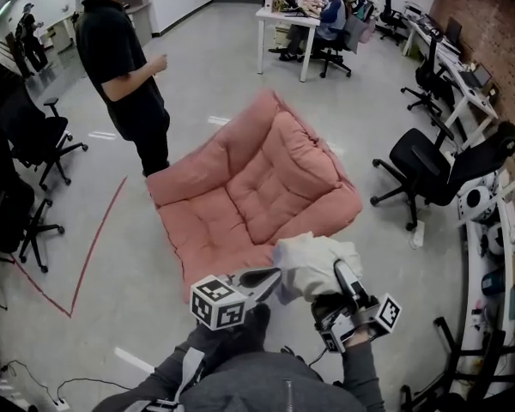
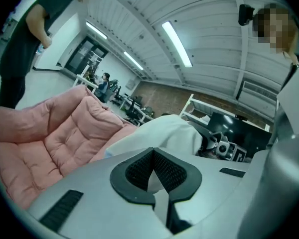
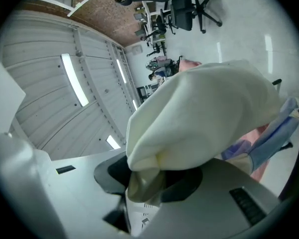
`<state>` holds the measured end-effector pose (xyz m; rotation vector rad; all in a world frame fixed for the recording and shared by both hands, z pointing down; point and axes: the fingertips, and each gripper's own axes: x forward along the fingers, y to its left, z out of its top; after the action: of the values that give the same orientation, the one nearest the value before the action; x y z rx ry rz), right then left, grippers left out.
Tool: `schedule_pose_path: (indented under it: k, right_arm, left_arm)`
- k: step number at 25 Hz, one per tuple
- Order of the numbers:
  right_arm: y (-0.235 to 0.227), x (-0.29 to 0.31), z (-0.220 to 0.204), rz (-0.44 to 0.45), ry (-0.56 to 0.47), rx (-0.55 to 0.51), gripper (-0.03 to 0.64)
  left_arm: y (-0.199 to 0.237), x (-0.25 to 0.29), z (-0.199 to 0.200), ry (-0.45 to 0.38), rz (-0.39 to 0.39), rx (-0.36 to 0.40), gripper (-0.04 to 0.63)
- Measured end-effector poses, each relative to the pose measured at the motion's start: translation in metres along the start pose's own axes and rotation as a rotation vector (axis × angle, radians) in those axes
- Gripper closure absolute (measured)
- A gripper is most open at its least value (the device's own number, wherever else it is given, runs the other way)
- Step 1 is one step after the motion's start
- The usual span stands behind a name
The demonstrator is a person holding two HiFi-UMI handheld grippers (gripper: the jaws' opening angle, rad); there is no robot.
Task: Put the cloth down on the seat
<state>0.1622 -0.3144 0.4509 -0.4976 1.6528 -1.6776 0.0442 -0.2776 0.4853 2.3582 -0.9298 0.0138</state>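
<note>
Cloth (image 1: pixel 313 260) pinched in left claw (image 1: pixel 270 275), right claw (image 1: pixel 340 270), near seat (image 1: pixel 240 196).

My right tool (image 3: pixel 147 180) pinches a bunched fold of the white cloth (image 3: pixel 204 113), which bulges up over the jaws. A pink seat (image 3: pixel 258 132) peeks out just behind the cloth, and a black office chair (image 3: pixel 182 4) stands well beyond it.

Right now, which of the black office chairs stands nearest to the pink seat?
The black chair at the head view's right, close beside the pink seat; the others stand farther off.
</note>
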Motion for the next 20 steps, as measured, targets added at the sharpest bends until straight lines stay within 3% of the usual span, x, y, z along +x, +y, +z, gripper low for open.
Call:
schedule_pose_path:
  k: [6, 14, 20]
  right_arm:
    - [0.047, 0.074, 0.028, 0.038, 0.119, -0.071, 0.500]
    - [0.081, 0.164, 0.049, 0.090, 0.269, -0.118, 0.500]
    - [0.094, 0.193, 0.060, 0.154, 0.313, -0.120, 0.500]
  left_arm:
    - [0.039, 0.019, 0.068, -0.083, 0.006, 0.030, 0.588]
    - [0.080, 0.038, 0.127, -0.165, 0.009, 0.043, 0.588]
    - [0.086, 0.050, 0.141, -0.193, -0.009, 0.095, 0.588]
